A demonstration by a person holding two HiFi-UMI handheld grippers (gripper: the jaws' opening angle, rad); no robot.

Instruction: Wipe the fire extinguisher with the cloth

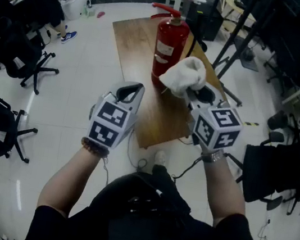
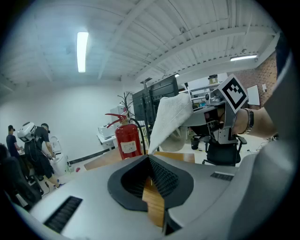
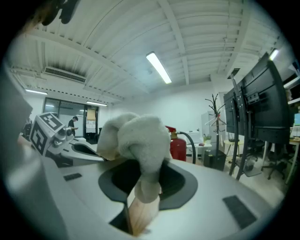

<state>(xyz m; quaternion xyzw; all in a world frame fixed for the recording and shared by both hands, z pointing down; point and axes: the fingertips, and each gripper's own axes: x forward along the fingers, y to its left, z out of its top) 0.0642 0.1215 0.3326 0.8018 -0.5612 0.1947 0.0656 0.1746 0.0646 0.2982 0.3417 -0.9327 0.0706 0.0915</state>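
While the right tongs (image 3: 143,190) grasp a bunched white cloth (image 3: 136,136), most of the wad bulging out above and ahead of their tips, the left tongs (image 2: 151,180) are clenched on nothing and hang just to the left of the right pair, a little further back. Straight ahead of the right tongs, just beyond the cloth, the red fire extinguisher (image 1: 170,49) stands upright on the wooden bench (image 1: 130,39); from the head view cloth and cylinder look close, but whether they touch cannot be told. Wiping seems about to begin rather than under way. The main risk, as I judge it, lies in the grip: only a narrow tail of fabric sits inside the right tongs, so a firm drag against the painted body could pull the cloth free or let it fold over and slide off. A second risk is the extinguisher itself: it is tall, nothing steadies it, and the left tongs are away from it, so a sideways push high on the cylinder could rock or tip it. Its black hose (image 1: 195,38), on the side nearest the right tongs, could also snag the cloth.
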